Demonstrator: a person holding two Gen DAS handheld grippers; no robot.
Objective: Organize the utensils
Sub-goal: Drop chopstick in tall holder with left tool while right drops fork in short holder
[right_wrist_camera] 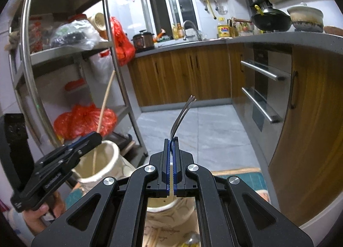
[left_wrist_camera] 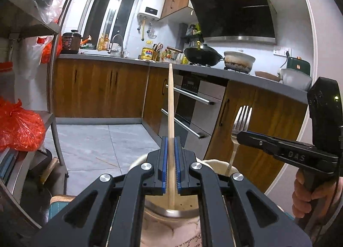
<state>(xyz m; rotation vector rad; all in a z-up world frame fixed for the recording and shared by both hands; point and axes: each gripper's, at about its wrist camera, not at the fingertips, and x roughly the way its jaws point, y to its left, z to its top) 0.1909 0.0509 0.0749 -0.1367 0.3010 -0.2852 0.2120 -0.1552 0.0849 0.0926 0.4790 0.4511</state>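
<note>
Two grippers clamped, left gripper (left_wrist_camera: 170,157) on pale chopstick (left_wrist_camera: 170,105), right gripper (right_wrist_camera: 170,157) on steel fork (right_wrist_camera: 182,112)

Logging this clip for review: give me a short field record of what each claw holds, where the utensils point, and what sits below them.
left claw: shut on long pale wooden chopstick, tip up, lower end inside holder
right claw: shut on silver metal fork, tines up
container: cream ceramic utensil holder below both claws
fork handle: its lower end reaches the holder's rim
person: a hand grips the right tool
setting: kitchen, grey tiled floor
</note>
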